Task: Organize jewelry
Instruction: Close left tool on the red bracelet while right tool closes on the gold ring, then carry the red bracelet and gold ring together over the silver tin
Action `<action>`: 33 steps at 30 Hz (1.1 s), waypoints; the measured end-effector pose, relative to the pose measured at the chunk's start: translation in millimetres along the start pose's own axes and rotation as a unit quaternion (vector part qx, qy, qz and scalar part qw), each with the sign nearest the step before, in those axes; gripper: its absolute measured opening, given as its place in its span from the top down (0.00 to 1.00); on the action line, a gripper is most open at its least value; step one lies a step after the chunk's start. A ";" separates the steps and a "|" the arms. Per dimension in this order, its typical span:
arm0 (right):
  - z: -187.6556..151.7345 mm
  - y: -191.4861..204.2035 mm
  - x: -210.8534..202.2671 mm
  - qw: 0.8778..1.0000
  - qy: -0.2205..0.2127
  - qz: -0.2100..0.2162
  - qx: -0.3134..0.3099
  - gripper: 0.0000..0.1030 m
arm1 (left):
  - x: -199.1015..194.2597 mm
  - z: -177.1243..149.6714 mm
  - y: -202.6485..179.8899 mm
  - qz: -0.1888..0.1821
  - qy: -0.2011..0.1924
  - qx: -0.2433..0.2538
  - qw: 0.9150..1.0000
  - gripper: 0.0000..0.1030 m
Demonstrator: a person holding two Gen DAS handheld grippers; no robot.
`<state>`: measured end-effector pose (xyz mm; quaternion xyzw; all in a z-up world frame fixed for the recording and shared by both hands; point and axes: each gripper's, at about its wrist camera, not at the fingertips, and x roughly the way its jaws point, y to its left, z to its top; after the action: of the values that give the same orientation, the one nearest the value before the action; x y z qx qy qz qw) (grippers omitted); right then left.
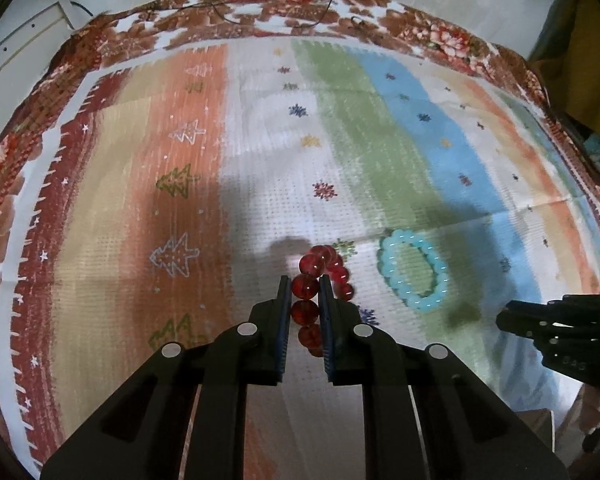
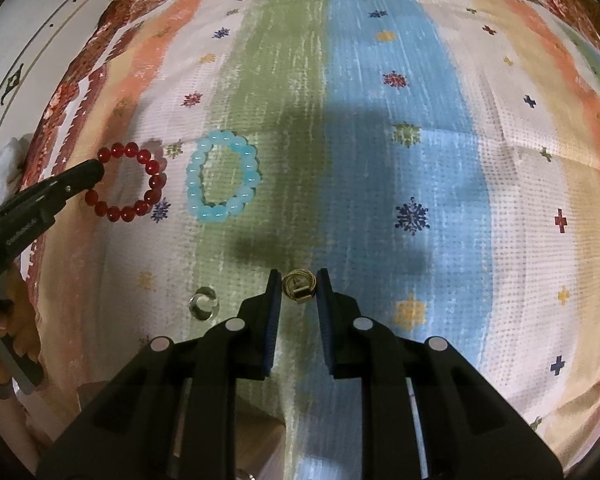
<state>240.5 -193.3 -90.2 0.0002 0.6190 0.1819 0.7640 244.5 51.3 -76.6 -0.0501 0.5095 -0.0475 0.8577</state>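
Note:
A red bead bracelet (image 1: 320, 276) lies on the patterned cloth; my left gripper (image 1: 306, 286) is closed around its near beads, touching them. In the right wrist view the red bracelet (image 2: 128, 182) lies flat with the left gripper (image 2: 94, 172) at its left edge. A light-blue bead bracelet (image 1: 414, 270) lies to its right and also shows in the right wrist view (image 2: 222, 176). My right gripper (image 2: 298, 280) has a small gold ring (image 2: 299, 287) between its fingertips, with small gaps on both sides. A clear ring (image 2: 203, 303) lies left of it.
The colourful striped cloth (image 2: 380, 120) covers the table, with a floral border (image 1: 260, 4) at the far edge. A black cable (image 1: 328, 4) lies across the far border. The right gripper's body (image 1: 560, 332) shows at the right in the left wrist view.

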 end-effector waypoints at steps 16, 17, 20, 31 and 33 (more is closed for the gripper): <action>-13.2 15.9 -30.9 0.999 -0.031 0.012 -0.018 0.81 | -46.4 -16.7 -2.8 -0.022 -0.024 -0.004 0.999 0.88; -14.5 17.7 -33.2 0.999 -0.034 0.012 -0.021 0.81 | -50.2 -18.2 -4.1 -0.023 -0.026 -0.002 0.999 0.88; -18.0 23.1 -39.1 0.999 -0.041 0.009 -0.028 0.81 | -60.0 -21.7 -5.7 -0.027 -0.034 -0.003 0.999 0.88; -30.5 29.8 -65.9 0.997 -0.067 0.022 -0.035 0.81 | -94.6 -36.1 -18.8 -0.051 -0.059 0.008 0.997 0.88; -32.3 30.0 -69.6 0.997 -0.071 0.024 -0.032 0.81 | -100.9 -38.0 -23.2 -0.057 -0.063 0.012 0.996 0.88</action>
<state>190.0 -191.9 -25.1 0.0031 0.5571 0.2197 0.8008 162.3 40.2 -3.9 -0.0715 0.4497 -0.0987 0.8848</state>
